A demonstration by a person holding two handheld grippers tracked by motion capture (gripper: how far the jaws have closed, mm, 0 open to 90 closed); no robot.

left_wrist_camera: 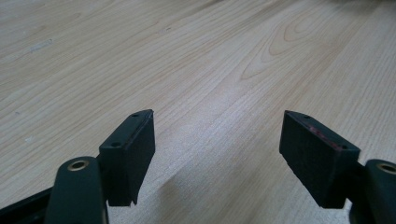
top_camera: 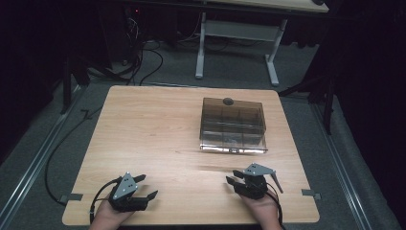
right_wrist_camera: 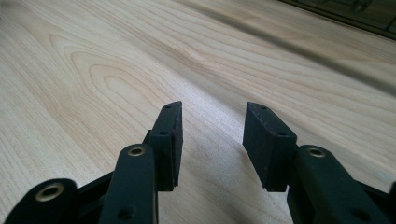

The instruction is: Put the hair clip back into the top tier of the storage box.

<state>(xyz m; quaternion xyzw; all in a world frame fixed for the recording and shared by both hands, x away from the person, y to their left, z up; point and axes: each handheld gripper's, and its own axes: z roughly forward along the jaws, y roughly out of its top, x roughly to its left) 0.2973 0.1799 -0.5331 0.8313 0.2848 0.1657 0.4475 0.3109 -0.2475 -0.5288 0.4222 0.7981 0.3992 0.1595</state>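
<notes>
A smoky clear plastic box (top_camera: 233, 125) with inner compartments and a dark knob on its lid stands on the wooden table (top_camera: 158, 124), right of centre. Near the front left edge rests my left gripper (top_camera: 147, 186), held by a hand, jaws wide open with bare wood between them (left_wrist_camera: 217, 116). My right gripper (top_camera: 231, 176) rests near the front right edge, a little in front of the box, pointing left. Its jaws stand open with nothing between them (right_wrist_camera: 212, 109). The box's lower edge (right_wrist_camera: 355, 9) shows at the top right of the right gripper view.
Another table's white legs (top_camera: 201, 48) stand on the grey floor beyond the far edge. Cables (top_camera: 143, 62) lie on the floor at the back left. Metal rails (top_camera: 33, 163) run along both sides of the table.
</notes>
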